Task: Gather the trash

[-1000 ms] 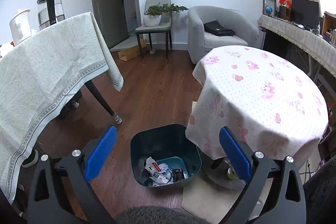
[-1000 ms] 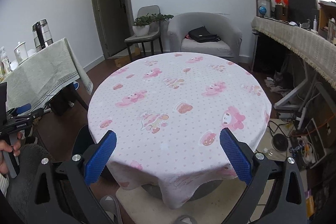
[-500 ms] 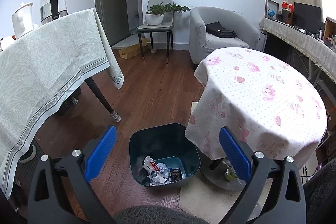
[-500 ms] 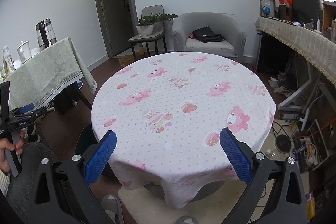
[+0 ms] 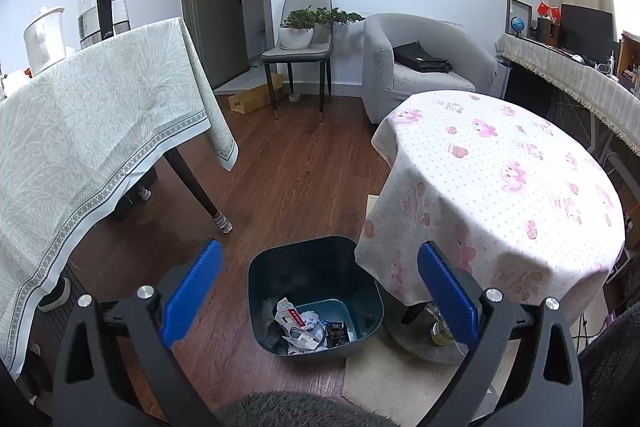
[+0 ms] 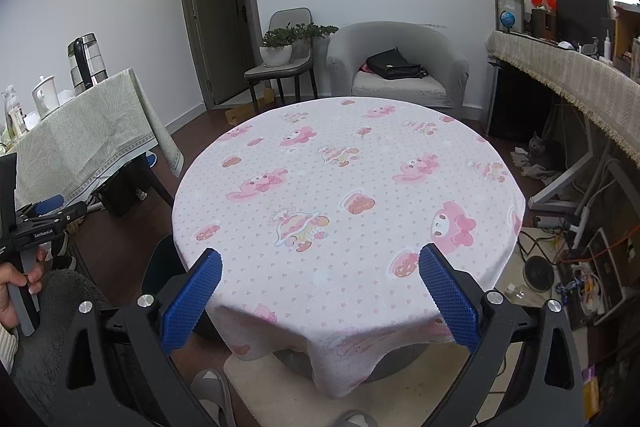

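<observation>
trash point(image 5: 306, 327) in bin point(image 5: 280, 263) | between, below left gripper point(image 5: 318, 293) wide jaws

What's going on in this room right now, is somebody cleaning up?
A person is collecting trash with a handheld gripper in each hand. The left gripper hangs open above a dark bin on the floor beside the round table; crumpled wrappers already lie in the bin. The right gripper is open too, empty, facing the pink-patterned tablecloth, where no trash shows. Neither gripper holds anything.
</observation>
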### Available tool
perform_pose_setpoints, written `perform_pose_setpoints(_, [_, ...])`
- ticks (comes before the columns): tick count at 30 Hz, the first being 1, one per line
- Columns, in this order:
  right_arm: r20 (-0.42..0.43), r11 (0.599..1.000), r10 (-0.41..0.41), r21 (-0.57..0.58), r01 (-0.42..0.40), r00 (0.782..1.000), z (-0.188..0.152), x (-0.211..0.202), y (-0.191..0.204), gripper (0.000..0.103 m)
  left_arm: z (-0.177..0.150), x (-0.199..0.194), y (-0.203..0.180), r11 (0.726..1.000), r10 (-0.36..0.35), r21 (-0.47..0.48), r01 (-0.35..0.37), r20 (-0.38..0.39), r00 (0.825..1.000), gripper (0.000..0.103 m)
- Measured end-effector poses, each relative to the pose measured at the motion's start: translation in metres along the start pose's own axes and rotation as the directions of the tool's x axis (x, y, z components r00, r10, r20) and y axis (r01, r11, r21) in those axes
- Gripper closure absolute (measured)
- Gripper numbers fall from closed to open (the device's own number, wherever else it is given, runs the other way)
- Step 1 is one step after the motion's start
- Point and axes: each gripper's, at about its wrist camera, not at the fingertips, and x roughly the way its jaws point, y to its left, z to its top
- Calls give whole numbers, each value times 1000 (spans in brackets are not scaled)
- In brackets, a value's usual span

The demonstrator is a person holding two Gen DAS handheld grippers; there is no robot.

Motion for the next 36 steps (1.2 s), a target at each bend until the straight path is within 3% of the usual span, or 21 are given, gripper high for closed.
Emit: perform_pose_setpoints(36, [-8, 1000, -1, 0, 1, 1000, -1, 1, 1, 3, -2, 3, 0, 1000, 6, -4, -6, -9, 1000, 3])
